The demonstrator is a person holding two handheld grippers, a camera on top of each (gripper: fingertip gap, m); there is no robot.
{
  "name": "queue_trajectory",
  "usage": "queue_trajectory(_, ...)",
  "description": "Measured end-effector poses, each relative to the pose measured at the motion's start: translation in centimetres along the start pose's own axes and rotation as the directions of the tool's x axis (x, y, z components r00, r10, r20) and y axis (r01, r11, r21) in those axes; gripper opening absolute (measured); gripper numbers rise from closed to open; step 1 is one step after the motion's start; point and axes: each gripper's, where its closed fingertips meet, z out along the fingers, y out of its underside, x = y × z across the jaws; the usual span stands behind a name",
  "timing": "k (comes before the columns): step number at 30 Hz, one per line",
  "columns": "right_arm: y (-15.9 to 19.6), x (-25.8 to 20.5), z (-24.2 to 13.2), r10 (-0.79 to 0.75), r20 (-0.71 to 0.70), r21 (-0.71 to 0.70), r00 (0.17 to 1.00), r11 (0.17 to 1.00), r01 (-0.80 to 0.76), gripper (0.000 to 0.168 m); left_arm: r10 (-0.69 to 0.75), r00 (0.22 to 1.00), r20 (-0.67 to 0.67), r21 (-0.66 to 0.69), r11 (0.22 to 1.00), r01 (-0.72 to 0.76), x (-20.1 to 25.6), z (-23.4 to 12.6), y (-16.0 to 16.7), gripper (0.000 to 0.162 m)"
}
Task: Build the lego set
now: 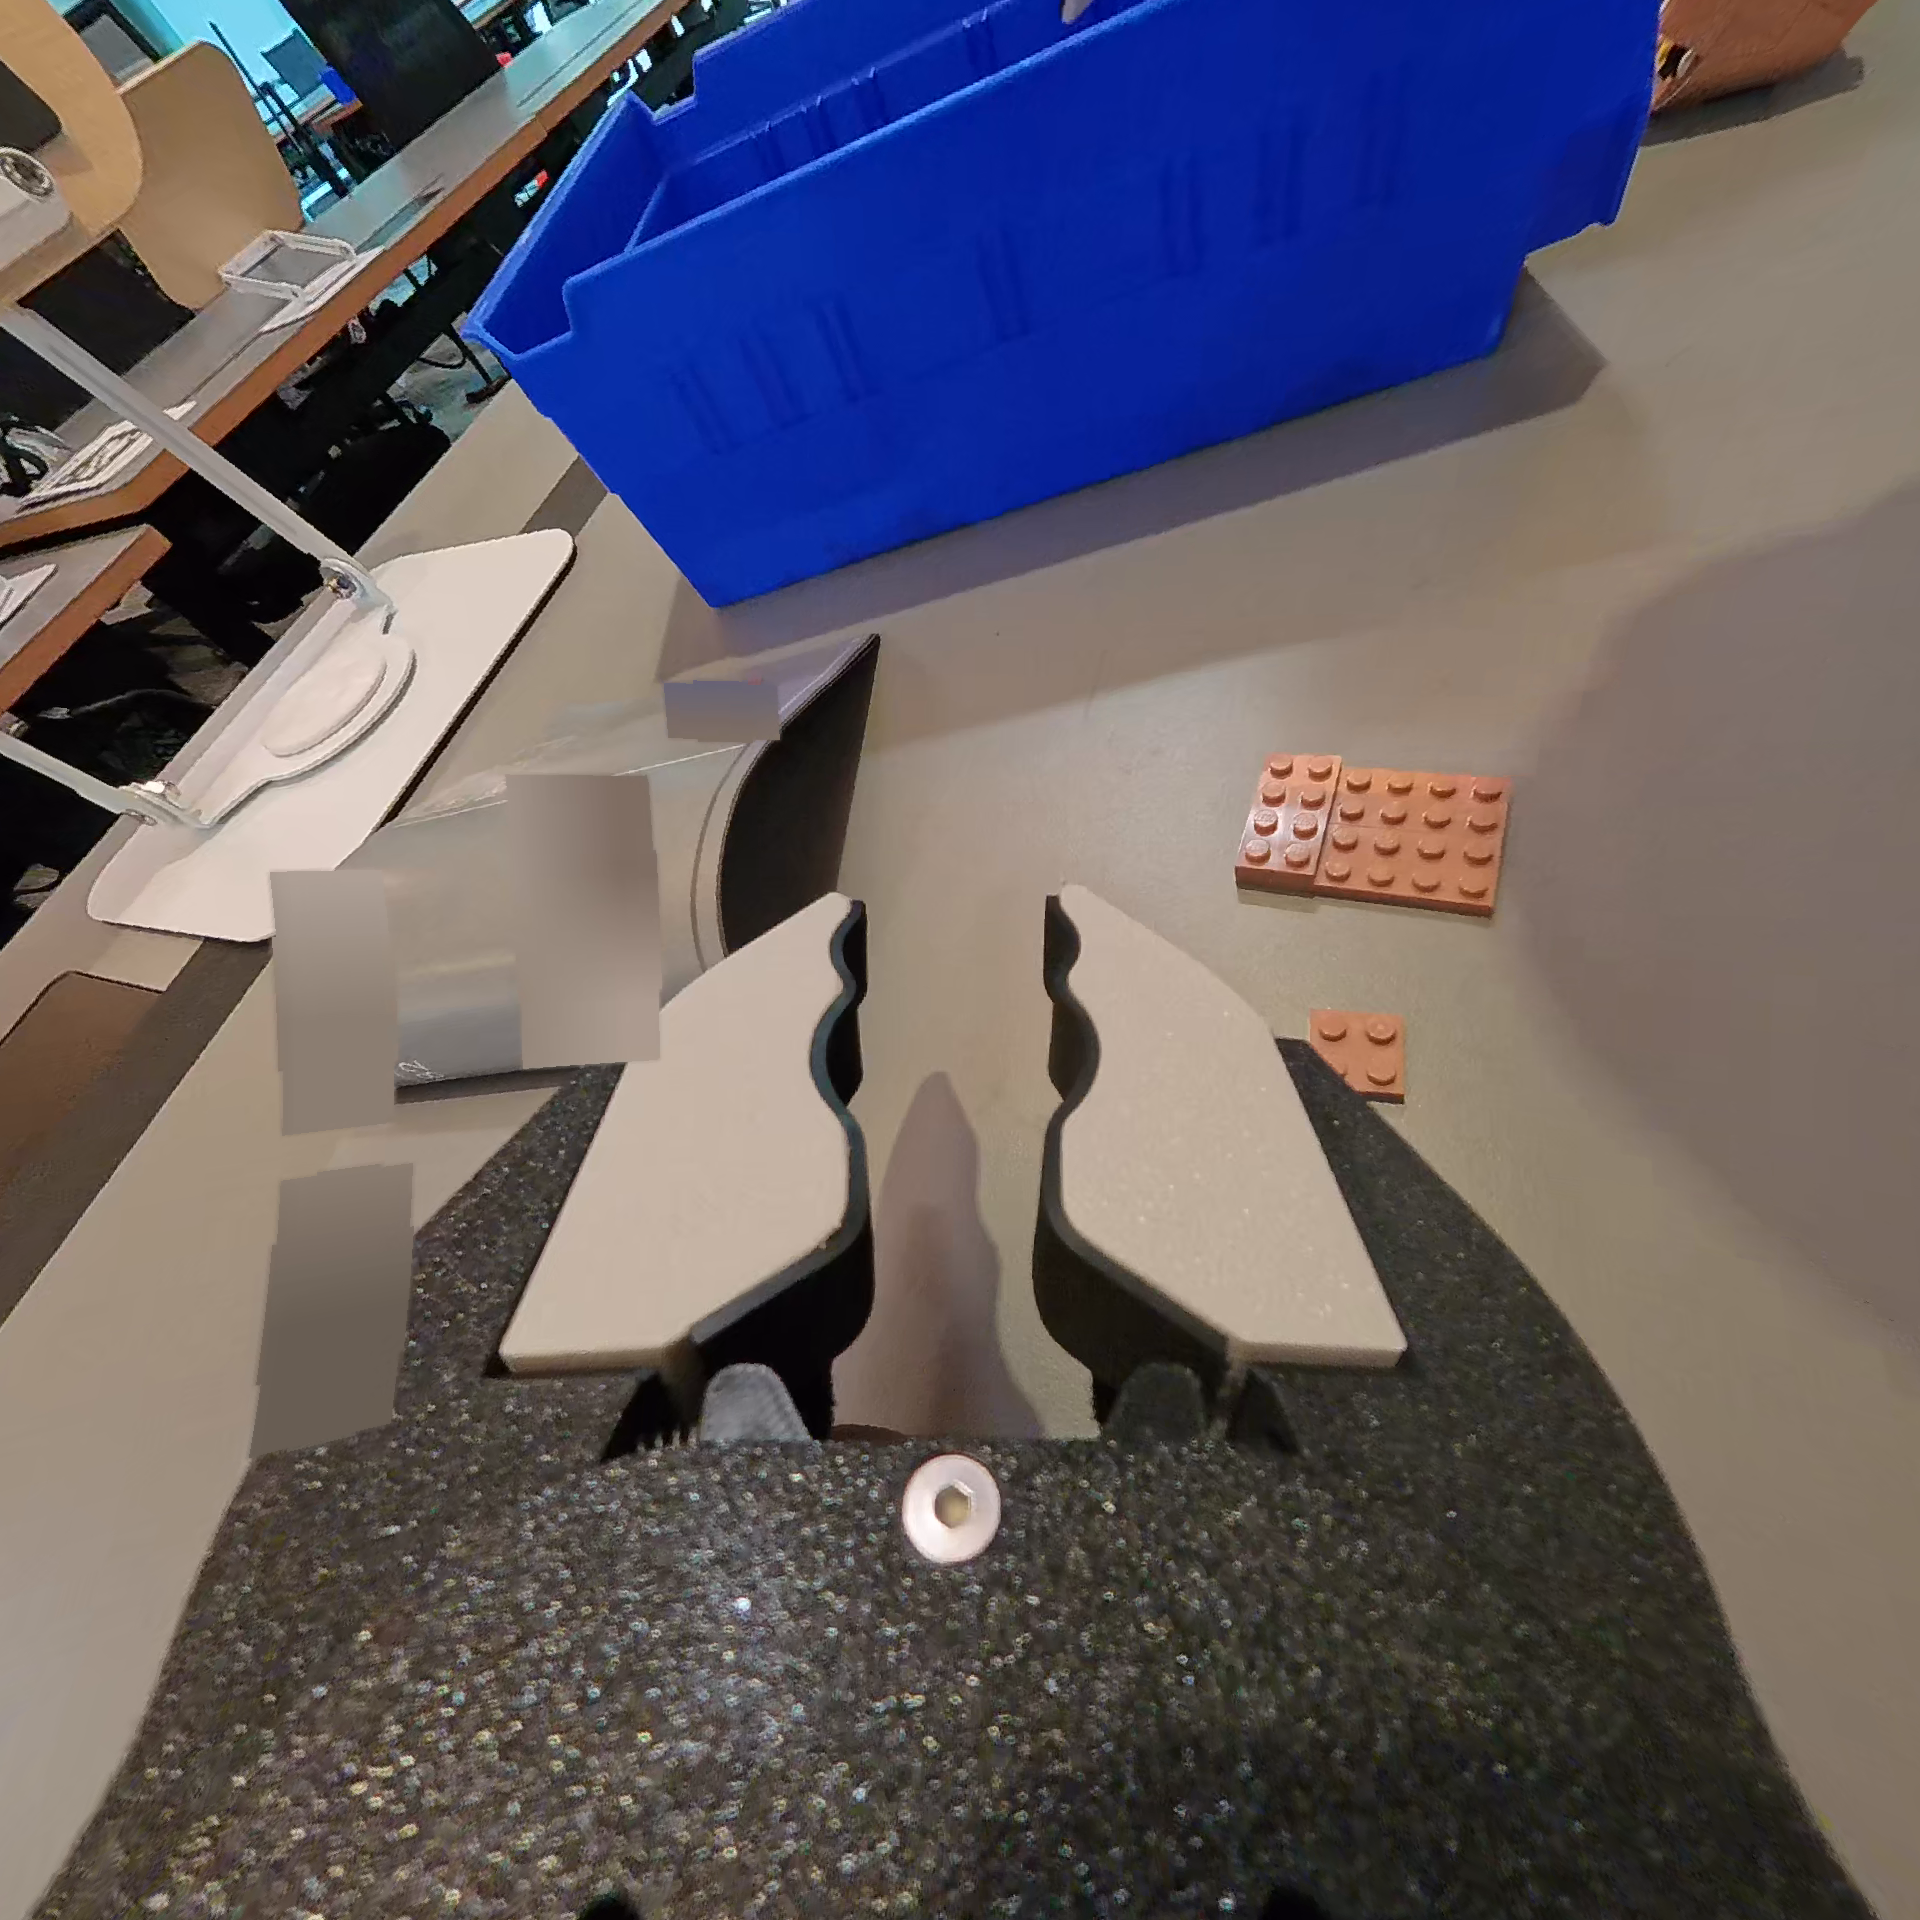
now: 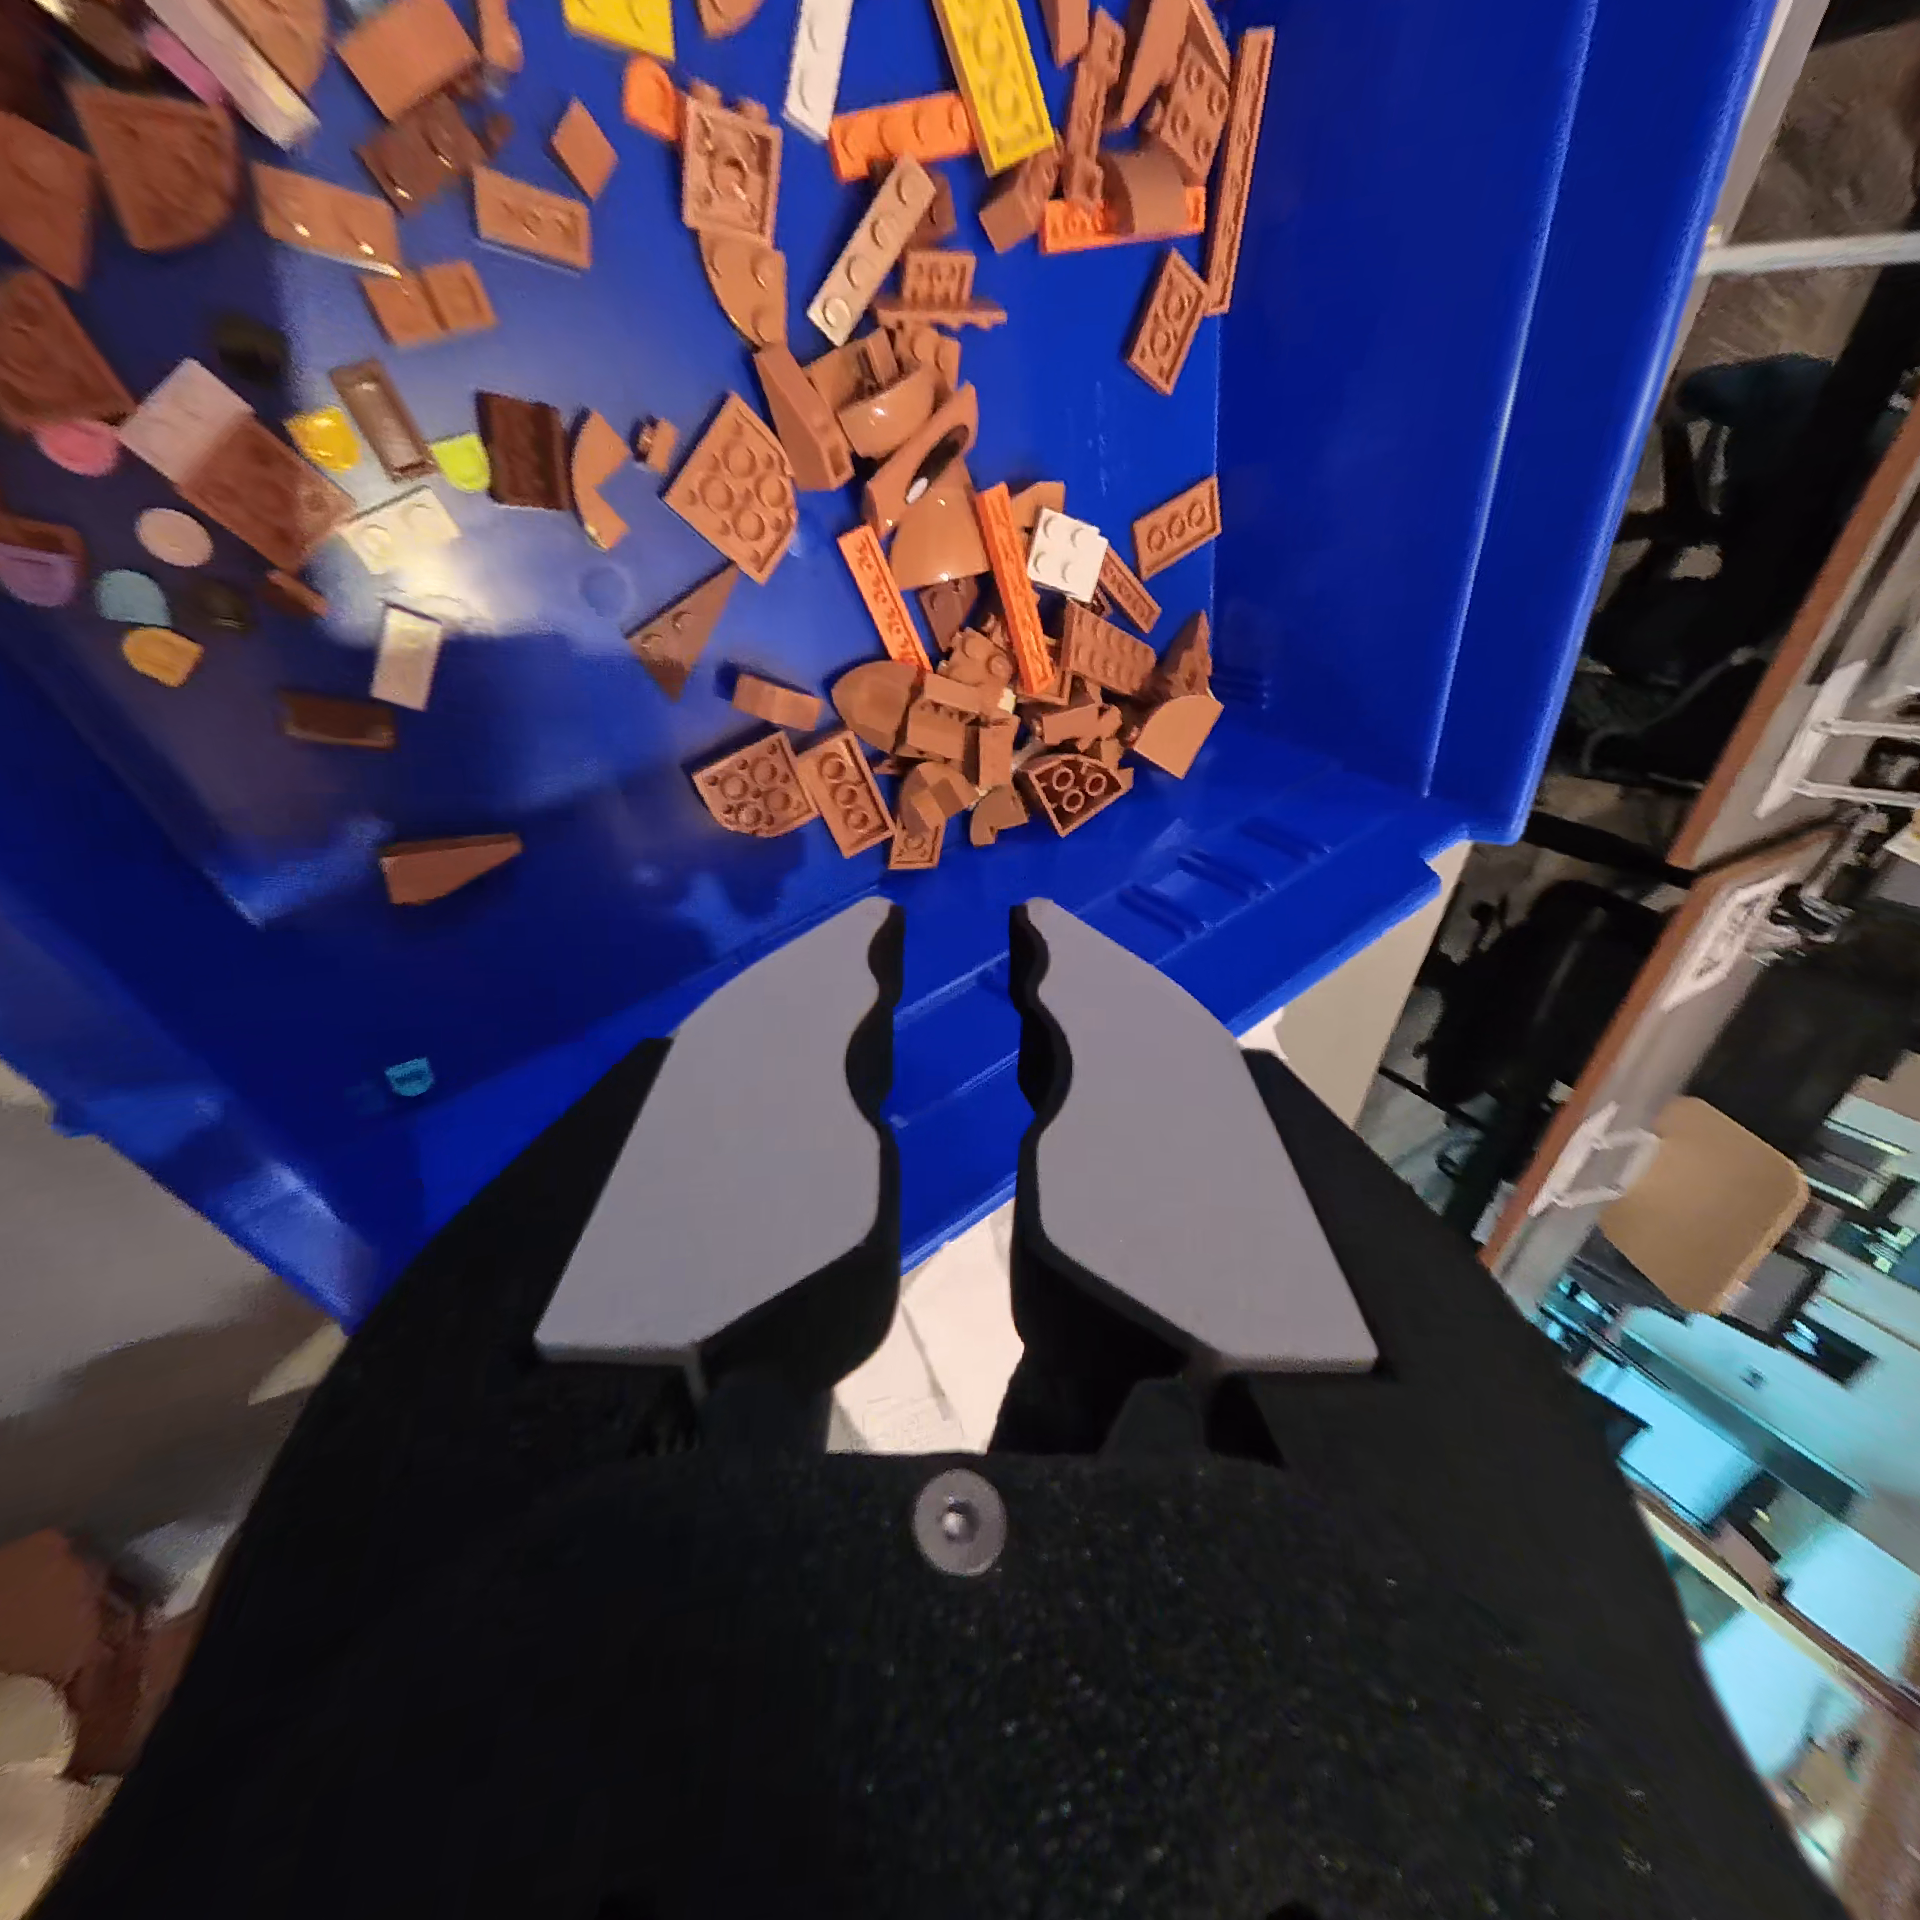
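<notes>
In the left wrist view, my left gripper (image 1: 951, 925) is open and empty, low over the grey table. A flat brown assembly of joined plates (image 1: 1377, 836) lies on the table ahead to the right. A small brown 2x2 plate (image 1: 1359, 1051) lies just beside the right finger. In the right wrist view, my right gripper (image 2: 954, 920) is open and empty, hovering above the near rim of the blue bin (image 2: 1340, 436). A pile of mostly brown loose pieces (image 2: 987, 707) lies in the bin just beyond the fingertips, with orange, yellow and white pieces scattered around.
The blue bin (image 1: 1039, 343) stands at the back of the table in the left wrist view. A booklet with blurred patches (image 1: 623, 894) lies to the left of the gripper. A white lamp base (image 1: 343, 717) sits at the table's left edge. Desks and chairs stand beyond. About 35 cm separates my left fingertips from my right. From my left tips it is roughly 6 cm to the small brown 2x2 plate (image 1: 1359, 1051); from my right, 35 cm.
</notes>
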Motion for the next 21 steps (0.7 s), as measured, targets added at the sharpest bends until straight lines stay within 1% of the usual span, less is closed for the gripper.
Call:
queue_trajectory(3,-0.1,0.4,0.8,-0.012,-0.029,-0.069,1.000,0.998,0.010,0.015,-0.003,1.000,0.002,0.003,1.000,0.003,0.0,0.0,0.0,0.032)
queue_trajectory(6,-0.2,0.5,2.3,-0.034,-0.025,-0.156,0.999,0.987,0.030,0.013,0.000,1.000,-0.002,0.011,1.000,0.000,0.0,-0.1,-0.1,0.032)
queue_trajectory(10,-0.3,0.2,4.6,-0.130,0.015,-0.259,0.991,0.957,0.129,0.011,0.004,1.000,-0.012,0.017,1.000,-0.004,0.2,-0.2,-0.2,0.032)
queue_trajectory(13,-0.6,0.1,5.9,-0.174,0.059,-0.287,0.983,0.940,0.184,0.011,0.006,1.000,-0.019,0.022,1.000,-0.005,0.3,-0.3,-0.2,0.032)
queue_trajectory(17,-1.0,-0.2,7.5,-0.136,0.141,-0.294,0.981,0.940,0.172,0.010,0.011,1.000,-0.023,0.022,1.000,-0.010,0.4,-0.3,-0.2,0.032)
queue_trajectory(21,-1.3,0.1,8.5,-0.070,0.176,-0.303,0.982,0.945,0.121,0.008,0.012,1.000,-0.023,0.021,1.000,-0.012,0.4,-0.3,-0.2,0.032)
